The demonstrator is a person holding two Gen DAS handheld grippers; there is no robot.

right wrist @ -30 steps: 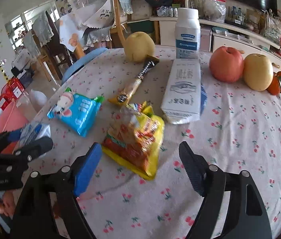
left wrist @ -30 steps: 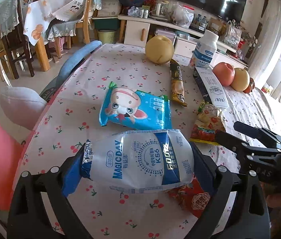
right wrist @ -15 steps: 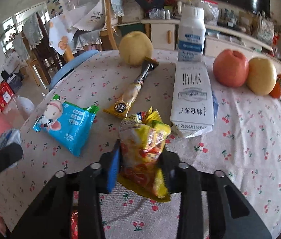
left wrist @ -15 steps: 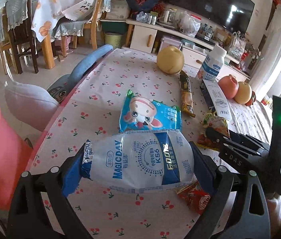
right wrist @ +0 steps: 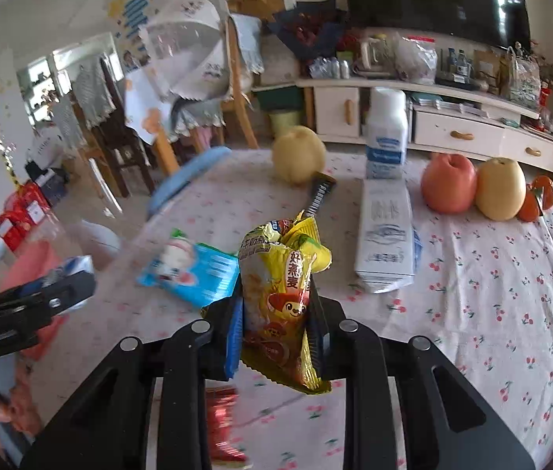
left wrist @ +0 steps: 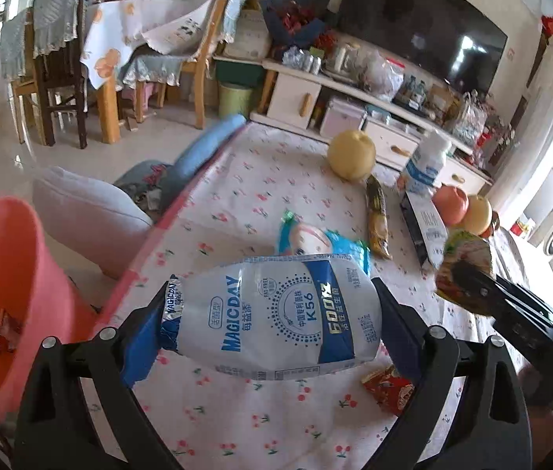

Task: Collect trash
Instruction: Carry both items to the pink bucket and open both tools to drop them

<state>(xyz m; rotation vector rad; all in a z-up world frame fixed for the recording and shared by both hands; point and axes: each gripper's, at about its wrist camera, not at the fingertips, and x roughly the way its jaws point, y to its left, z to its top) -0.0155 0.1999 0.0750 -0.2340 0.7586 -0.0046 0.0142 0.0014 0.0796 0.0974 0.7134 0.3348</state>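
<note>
My left gripper point(left wrist: 268, 321) is shut on a white and blue MAGICDAY pouch point(left wrist: 272, 313) and holds it above the table near its left edge. A pink trash bin point(left wrist: 6, 305) stands on the floor to the left. My right gripper point(right wrist: 276, 325) is shut on a yellow snack bag point(right wrist: 280, 297), lifted off the table; the bag also shows in the left wrist view point(left wrist: 464, 262). A blue cartoon wrapper point(right wrist: 194, 270), a long brown and yellow wrapper point(left wrist: 378, 219) and a red wrapper point(left wrist: 388, 387) lie on the cherry-print tablecloth point(right wrist: 472, 313).
A white carton point(right wrist: 386, 235), a white bottle point(right wrist: 388, 133), a yellow pear point(right wrist: 299, 154), an apple point(right wrist: 448, 182), another pear point(right wrist: 501, 188) and small orange fruit point(right wrist: 538, 196) sit at the far side. A grey cushion point(left wrist: 84, 211) and chairs stand left of the table.
My right gripper closed on the yellow snack bag and lifted it off the table. My left gripper rose and moved left toward the pink bin, still holding the pouch.
</note>
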